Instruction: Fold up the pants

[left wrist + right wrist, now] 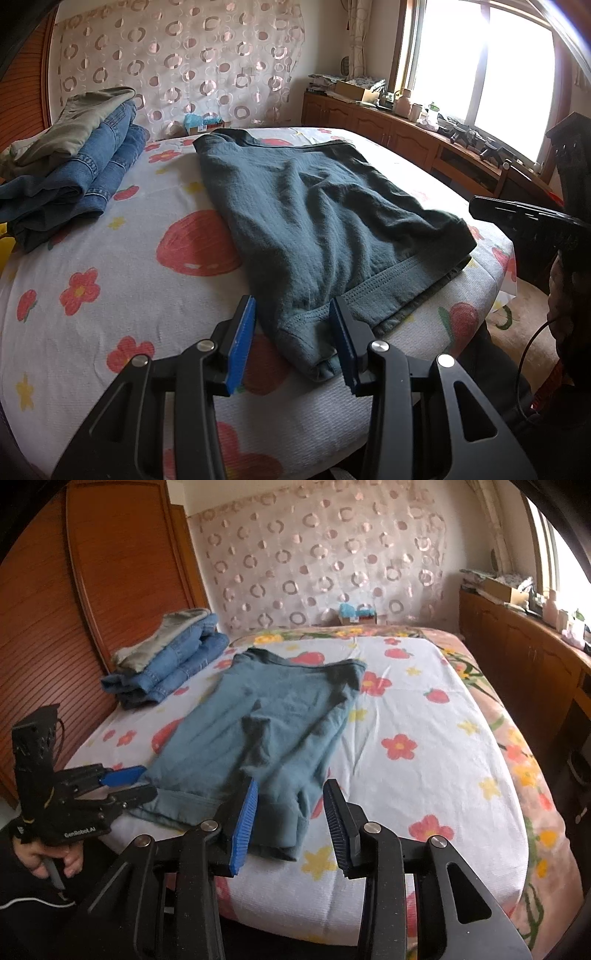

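At the far left of the right wrist view, a hand [48, 856] grips the left gripper [129, 786], whose black body carries white lettering that appears to read "GenRobot.AI", though it is small and the last characters are hard to make out. Its blue-padded fingers sit at the near left corner of the teal pants [266, 734]; in the left wrist view, the left gripper [293, 334] has its jaws spread, with the near left corner of the teal pants [314, 221] lying between them and not pinched. The pants lie flat on the flowered bedsheet [424, 716], folded lengthwise, their long axis running straight away from the jaws toward the far wall; the stitched hem ends are nearest the jaws, and the dark-edged end points away toward the patterned curtain [321, 557]. Beyond and left of the jaws, well apart from the pants, a stack of folded jeans [177, 664] carries a grey-green garment [166, 635] on top. The right gripper [291, 819] also has its jaws spread, straddling the near right corner of the pants without closing on it. Far ahead of the jaws a small box with blue contents [356, 614] stands against the curtain; its label cannot be read. To the right, a wooden cabinet [524, 653] runs under the window.
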Demonstrator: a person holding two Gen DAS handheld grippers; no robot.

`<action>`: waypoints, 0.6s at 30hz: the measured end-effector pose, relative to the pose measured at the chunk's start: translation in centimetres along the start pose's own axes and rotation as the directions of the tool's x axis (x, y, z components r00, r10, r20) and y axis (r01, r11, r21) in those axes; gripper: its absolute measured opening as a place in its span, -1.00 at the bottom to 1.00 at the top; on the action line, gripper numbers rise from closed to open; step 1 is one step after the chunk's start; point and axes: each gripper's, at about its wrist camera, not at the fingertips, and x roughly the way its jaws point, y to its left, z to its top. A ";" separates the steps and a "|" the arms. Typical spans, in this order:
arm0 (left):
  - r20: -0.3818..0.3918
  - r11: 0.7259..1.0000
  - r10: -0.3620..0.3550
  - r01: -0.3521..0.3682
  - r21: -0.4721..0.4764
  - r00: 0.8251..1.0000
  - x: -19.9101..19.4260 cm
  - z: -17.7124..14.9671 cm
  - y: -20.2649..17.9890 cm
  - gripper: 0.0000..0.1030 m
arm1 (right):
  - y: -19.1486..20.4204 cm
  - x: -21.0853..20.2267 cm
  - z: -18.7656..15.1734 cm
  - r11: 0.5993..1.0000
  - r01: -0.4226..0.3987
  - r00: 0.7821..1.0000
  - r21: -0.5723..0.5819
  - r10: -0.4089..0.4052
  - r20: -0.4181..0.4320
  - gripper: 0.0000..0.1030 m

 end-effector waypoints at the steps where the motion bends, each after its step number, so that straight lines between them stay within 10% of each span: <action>1: 0.000 1.000 0.000 0.000 0.001 1.000 0.0 0.0 0.0 -0.21 | 0.0 0.1 0.1 1.000 -0.003 1.000 0.002 0.003 -0.007 -0.29; 8: 0.001 1.000 0.000 0.000 0.001 1.000 0.0 0.0 0.0 -0.20 | 0.5 1.9 -0.6 0.999 -0.034 0.996 -0.004 0.034 -0.079 -0.35; 10: 0.002 1.000 -0.001 0.001 0.000 1.000 0.0 -0.1 0.0 -0.20 | 0.8 1.7 -0.7 0.998 -0.069 0.994 -0.010 0.068 -0.083 -0.85; 18: -0.004 1.000 0.003 -0.003 0.005 1.000 0.0 0.0 -0.2 -0.16 | 0.5 2.0 -1.1 0.999 -0.042 0.994 -0.004 0.041 -0.097 -0.83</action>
